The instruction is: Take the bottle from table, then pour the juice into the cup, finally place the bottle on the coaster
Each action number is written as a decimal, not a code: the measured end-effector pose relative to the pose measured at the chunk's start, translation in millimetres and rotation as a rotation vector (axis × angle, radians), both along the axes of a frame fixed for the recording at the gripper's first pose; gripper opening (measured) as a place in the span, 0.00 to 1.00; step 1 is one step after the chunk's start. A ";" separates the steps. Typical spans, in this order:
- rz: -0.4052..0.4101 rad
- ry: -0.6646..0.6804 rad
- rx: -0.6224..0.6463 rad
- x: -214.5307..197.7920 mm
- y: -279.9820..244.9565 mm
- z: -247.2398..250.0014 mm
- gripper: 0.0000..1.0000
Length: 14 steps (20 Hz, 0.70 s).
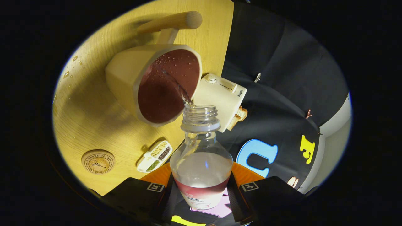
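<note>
A clear plastic bottle (201, 157), cap off, is held between my two fingers, and my gripper (201, 191) is shut on its lower body. The bottle is tipped, and a thin stream of liquid runs from its mouth into a cream cup (150, 84) with a dark reddish inside. That cup stands on the wooden table (88, 116) just beyond the bottle's neck. A round cork coaster (98, 161) lies on the table beside my left finger, apart from the cup. Clear liquid still sits in the bottle.
A cream toaster (221, 94) with bread slices stands beside the cup, at the table's edge. A small white box with compartments of seeds (154, 156) lies between the coaster and the bottle. A wooden peg stand (171, 23) rises behind the cup. Water drops (70, 67) dot the table.
</note>
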State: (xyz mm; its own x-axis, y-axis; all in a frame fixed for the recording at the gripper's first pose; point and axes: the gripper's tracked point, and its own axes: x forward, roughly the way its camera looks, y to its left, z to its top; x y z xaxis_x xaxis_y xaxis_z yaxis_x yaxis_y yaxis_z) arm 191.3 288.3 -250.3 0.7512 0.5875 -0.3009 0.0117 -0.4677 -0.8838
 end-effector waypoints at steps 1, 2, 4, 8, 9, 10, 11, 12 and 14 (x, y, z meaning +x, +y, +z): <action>0.001 -0.006 -0.008 1.6 -1.2 1.5 0.73; 0.003 -0.009 -0.013 1.4 -1.9 1.1 0.73; 0.015 -0.022 -0.026 3.3 0.6 3.7 0.73; 0.046 -0.052 -0.051 6.8 6.2 10.2 0.72; 0.053 -0.057 -0.054 7.7 6.4 13.8 0.72; 0.059 -0.063 -0.058 7.9 6.2 18.5 0.73; 0.067 -0.070 -0.063 6.5 7.5 20.6 0.72; 0.074 -0.076 -0.068 5.7 8.5 22.7 0.73; 0.084 -0.088 -0.081 7.4 10.4 24.8 0.73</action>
